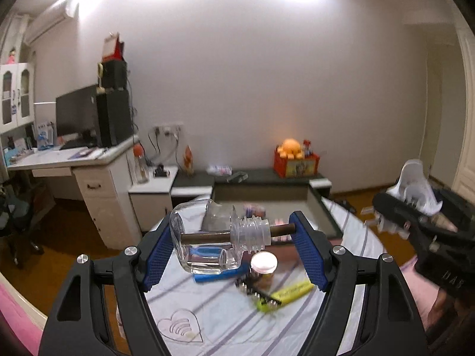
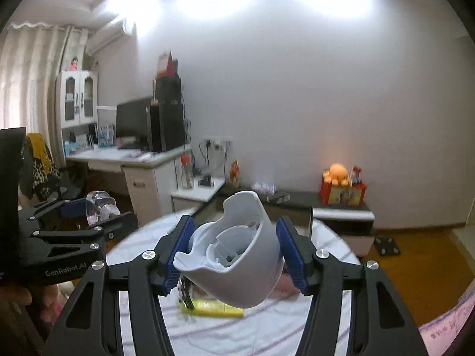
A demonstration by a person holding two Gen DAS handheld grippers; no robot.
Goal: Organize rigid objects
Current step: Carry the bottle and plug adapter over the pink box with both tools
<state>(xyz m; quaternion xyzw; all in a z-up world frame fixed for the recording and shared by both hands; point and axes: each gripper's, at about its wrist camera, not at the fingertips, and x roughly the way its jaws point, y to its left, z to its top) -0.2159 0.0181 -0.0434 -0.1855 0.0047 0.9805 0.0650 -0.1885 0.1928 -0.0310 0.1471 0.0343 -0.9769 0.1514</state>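
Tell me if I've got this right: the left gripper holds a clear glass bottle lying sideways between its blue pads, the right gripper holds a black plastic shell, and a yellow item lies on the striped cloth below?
Nearly. The shell in the right gripper is white, not black; the right wrist view shows it. The left gripper does hold the clear bottle sideways, and the yellow item lies on the striped cloth.
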